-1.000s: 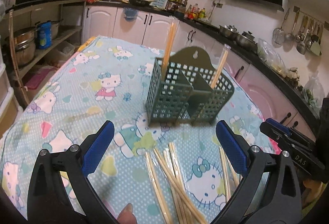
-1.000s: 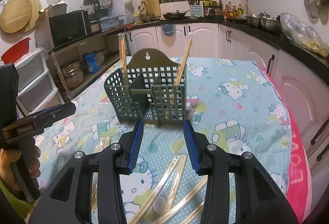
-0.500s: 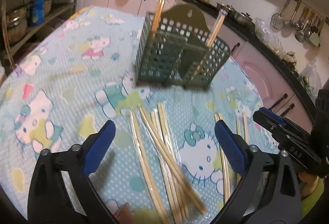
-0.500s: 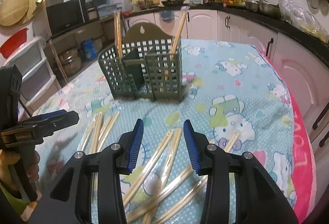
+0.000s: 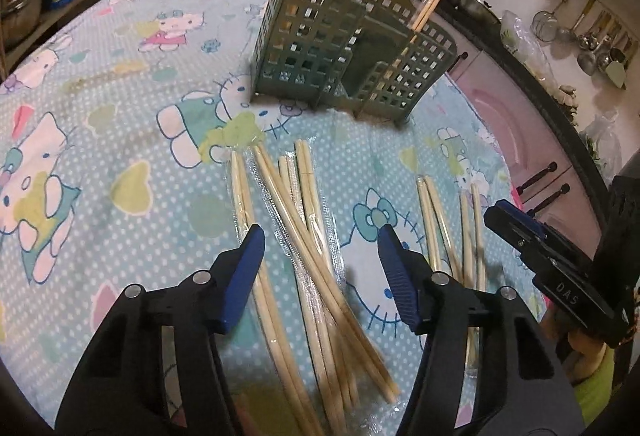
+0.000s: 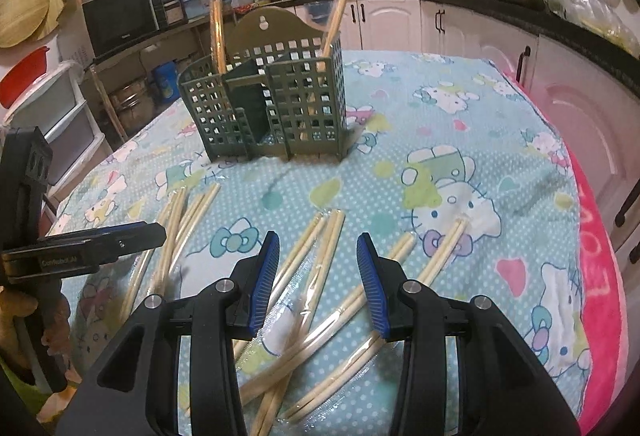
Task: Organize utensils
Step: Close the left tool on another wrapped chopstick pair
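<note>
A green slotted utensil holder [image 5: 344, 48] [image 6: 272, 104] stands on the table, with wrapped chopsticks upright in its left [image 6: 218, 32] and right [image 6: 336, 16] compartments. Loose wrapped chopsticks [image 5: 296, 204] lie in a fanned pile in front of it, and my left gripper [image 5: 320, 236] hangs just over them. Its jaws are closing, with the sticks between the pads but not pressed. A second pile of chopsticks [image 6: 320, 264] lies under my right gripper [image 6: 317, 240], which is partly open and holds nothing. Each gripper shows at the edge of the other's view.
A cartoon-cat tablecloth [image 5: 120, 124] covers the table, with a pink border [image 6: 596, 276] at its right edge. Shelves with pots [image 6: 132, 96] stand to the left. White cabinets [image 6: 400, 20] and a cluttered counter run behind.
Both grippers have come down and tipped toward the chopsticks on the cloth. The left jaws have narrowed a good deal. The right jaws keep the same gap.
</note>
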A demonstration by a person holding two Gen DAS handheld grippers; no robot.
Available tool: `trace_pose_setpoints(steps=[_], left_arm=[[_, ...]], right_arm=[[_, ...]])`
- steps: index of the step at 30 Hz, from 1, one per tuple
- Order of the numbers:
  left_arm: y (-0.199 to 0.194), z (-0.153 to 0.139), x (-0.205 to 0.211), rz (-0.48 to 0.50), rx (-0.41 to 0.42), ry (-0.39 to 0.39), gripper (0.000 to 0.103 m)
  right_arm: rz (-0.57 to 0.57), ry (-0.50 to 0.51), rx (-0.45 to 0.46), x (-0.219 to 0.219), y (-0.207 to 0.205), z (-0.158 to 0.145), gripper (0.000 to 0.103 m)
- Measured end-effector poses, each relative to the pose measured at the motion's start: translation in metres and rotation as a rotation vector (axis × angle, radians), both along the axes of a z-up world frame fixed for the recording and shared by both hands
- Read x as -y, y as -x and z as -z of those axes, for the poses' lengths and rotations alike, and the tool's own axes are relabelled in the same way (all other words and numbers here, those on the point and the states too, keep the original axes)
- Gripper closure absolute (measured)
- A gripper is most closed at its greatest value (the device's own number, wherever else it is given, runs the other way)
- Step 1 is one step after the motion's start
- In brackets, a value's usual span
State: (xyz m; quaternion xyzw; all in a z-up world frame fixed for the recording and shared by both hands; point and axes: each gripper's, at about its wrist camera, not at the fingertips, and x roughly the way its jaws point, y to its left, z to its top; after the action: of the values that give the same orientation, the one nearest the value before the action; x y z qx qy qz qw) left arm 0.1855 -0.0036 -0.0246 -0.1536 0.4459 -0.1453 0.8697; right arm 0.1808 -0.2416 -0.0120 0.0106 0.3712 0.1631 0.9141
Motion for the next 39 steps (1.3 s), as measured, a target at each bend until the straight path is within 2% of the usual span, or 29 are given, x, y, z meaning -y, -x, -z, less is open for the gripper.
trace_pose_setpoints(steps=[10, 18, 27, 37, 39], left_arm=[[-0.024, 0.006, -0.001, -0.023, -0.050, 0.017, 0.056], [-0.043, 0.009, 0.000, -0.043, -0.075, -0.008, 0.062], [-0.067, 0.010, 0.000, -0.059, -0.093, -0.026, 0.068], [-0.081, 0.014, -0.005, -0.076, -0.103, -0.030, 0.082], [-0.082, 0.014, -0.006, -0.079, -0.104, -0.028, 0.083]], right_arm=[[0.007, 0.043, -0.093, -0.002, -0.025, 0.019, 0.064], [-0.001, 0.053, -0.168, -0.006, -0.047, 0.034, 0.066], [0.011, 0.053, -0.189, -0.006, -0.062, 0.037, 0.071], [0.024, 0.061, -0.214, -0.010, -0.086, 0.040, 0.077], [0.027, 0.069, -0.216, -0.011, -0.090, 0.040, 0.081]])
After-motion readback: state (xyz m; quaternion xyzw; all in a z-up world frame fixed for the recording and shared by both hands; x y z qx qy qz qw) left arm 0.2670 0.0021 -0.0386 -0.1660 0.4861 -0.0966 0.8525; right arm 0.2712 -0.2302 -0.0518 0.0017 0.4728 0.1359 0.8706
